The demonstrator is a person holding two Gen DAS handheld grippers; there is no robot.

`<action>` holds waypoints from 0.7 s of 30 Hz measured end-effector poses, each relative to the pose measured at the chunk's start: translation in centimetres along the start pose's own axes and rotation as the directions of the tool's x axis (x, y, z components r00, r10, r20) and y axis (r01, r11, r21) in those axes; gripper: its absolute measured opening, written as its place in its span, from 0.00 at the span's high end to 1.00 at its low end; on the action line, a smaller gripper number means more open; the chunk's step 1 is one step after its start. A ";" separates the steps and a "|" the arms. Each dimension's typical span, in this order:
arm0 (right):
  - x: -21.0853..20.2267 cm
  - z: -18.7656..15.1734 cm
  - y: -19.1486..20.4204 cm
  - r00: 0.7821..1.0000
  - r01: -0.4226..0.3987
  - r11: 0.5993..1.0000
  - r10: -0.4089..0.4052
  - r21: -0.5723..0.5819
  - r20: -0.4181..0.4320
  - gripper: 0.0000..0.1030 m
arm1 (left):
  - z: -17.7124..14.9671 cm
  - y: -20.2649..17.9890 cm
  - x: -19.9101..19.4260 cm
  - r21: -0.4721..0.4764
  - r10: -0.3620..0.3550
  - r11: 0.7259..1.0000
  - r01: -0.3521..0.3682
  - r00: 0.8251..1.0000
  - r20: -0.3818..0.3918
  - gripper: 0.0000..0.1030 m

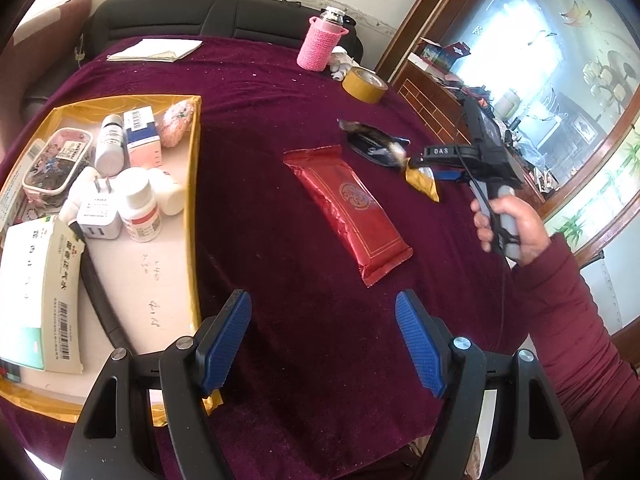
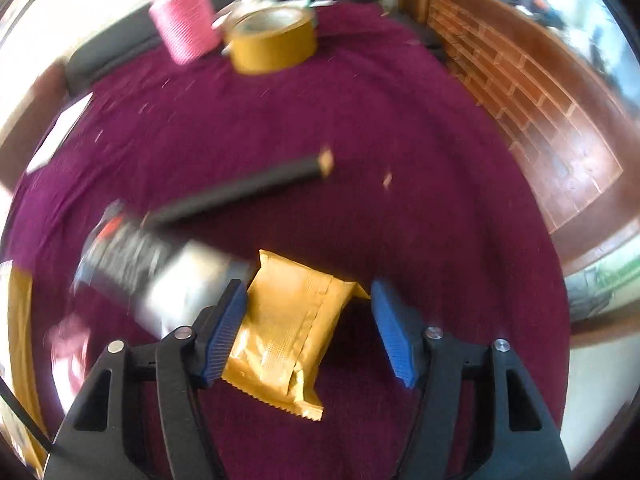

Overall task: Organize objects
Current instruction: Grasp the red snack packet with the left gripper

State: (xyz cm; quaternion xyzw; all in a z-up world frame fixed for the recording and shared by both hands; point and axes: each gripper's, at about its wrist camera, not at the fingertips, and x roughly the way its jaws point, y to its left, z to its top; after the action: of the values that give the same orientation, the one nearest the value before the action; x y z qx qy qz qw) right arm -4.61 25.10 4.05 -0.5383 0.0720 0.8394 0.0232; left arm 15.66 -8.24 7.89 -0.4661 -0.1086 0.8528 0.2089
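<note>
A gold foil packet lies between the fingers of my right gripper. The left pad touches its edge; a gap remains at the right pad, so the jaws are open. In the left wrist view a hand holds that right gripper over the gold packet. A long red packet lies mid-cloth, with a black packet behind it. My left gripper hovers open and empty near the gold-rimmed tray, which holds bottles, boxes and a charger plug.
A pink-sleeved flask and a roll of tan tape stand at the table's far edge, white paper at the far left. A blurred black-and-silver packet and a dark stick-like thing lie beyond the gold packet. A wooden cabinet borders the right side.
</note>
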 end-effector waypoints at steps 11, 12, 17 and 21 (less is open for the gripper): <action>-4.5 -9.4 -1.6 0.989 -0.138 0.989 0.136 -0.045 -0.055 0.37 | 3.7 -3.2 5.2 0.001 0.015 1.000 -0.015 1.000 -0.005 0.33; -4.8 -9.8 -2.0 0.988 -0.150 0.988 0.149 -0.030 -0.039 0.37 | 4.3 -3.3 6.1 -0.023 0.021 1.000 -0.021 1.000 -0.003 0.33; -5.6 -10.9 -2.2 0.982 -0.190 0.982 0.190 0.012 0.014 0.37 | 6.7 -3.6 10.0 -0.108 0.062 0.992 -0.062 0.998 -0.002 0.33; -5.7 -11.0 -2.6 0.973 -0.228 0.973 0.226 0.034 0.050 0.37 | 7.9 -4.9 13.1 -0.077 0.131 0.988 -0.132 0.991 -0.019 0.33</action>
State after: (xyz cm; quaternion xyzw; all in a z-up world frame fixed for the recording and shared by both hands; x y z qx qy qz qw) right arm 7.94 26.26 4.43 -0.5064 0.1488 0.8472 -0.0606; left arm 3.98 2.15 4.20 -0.4861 -0.1093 0.8565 0.1348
